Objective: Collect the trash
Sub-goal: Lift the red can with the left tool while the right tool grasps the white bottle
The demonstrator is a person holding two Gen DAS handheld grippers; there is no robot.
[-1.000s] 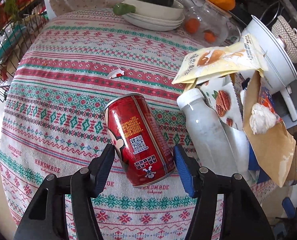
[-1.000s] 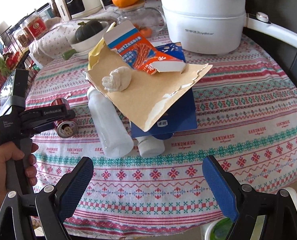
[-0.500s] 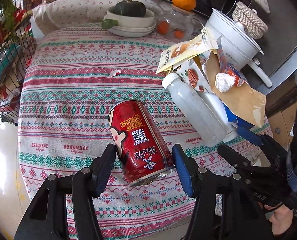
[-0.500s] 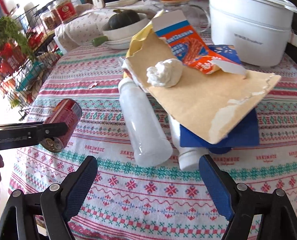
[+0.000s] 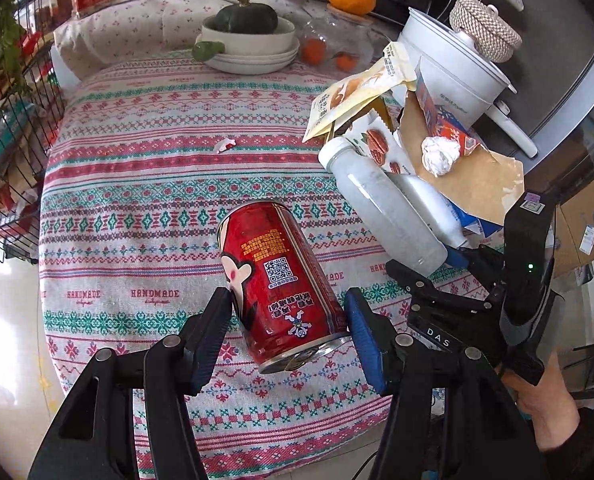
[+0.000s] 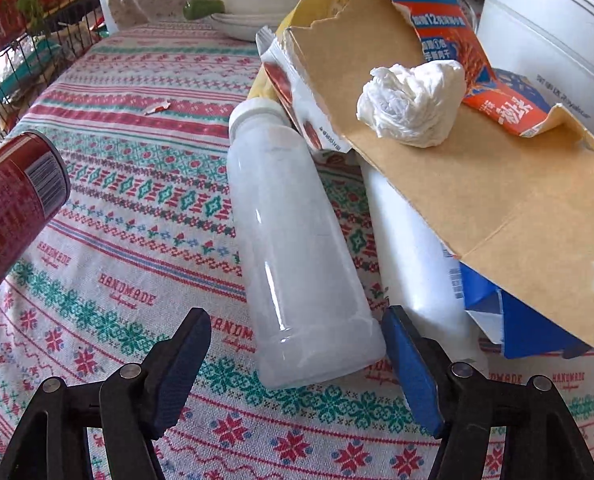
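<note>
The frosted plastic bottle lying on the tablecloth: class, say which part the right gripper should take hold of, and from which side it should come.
Grip the frosted plastic bottle across its round lower body, near the base. It lies on its side with its base toward the right gripper and its capped end tucked under the snack wrappers, so come from the base end, jaws straddling its width. The second white bottle lies close alongside, leaving little room there.

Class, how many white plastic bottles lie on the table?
2. One bottle lies in the open just beyond the right jaws; the second bottle lies beside it, partly under the cardboard. More may be hidden there.
</note>
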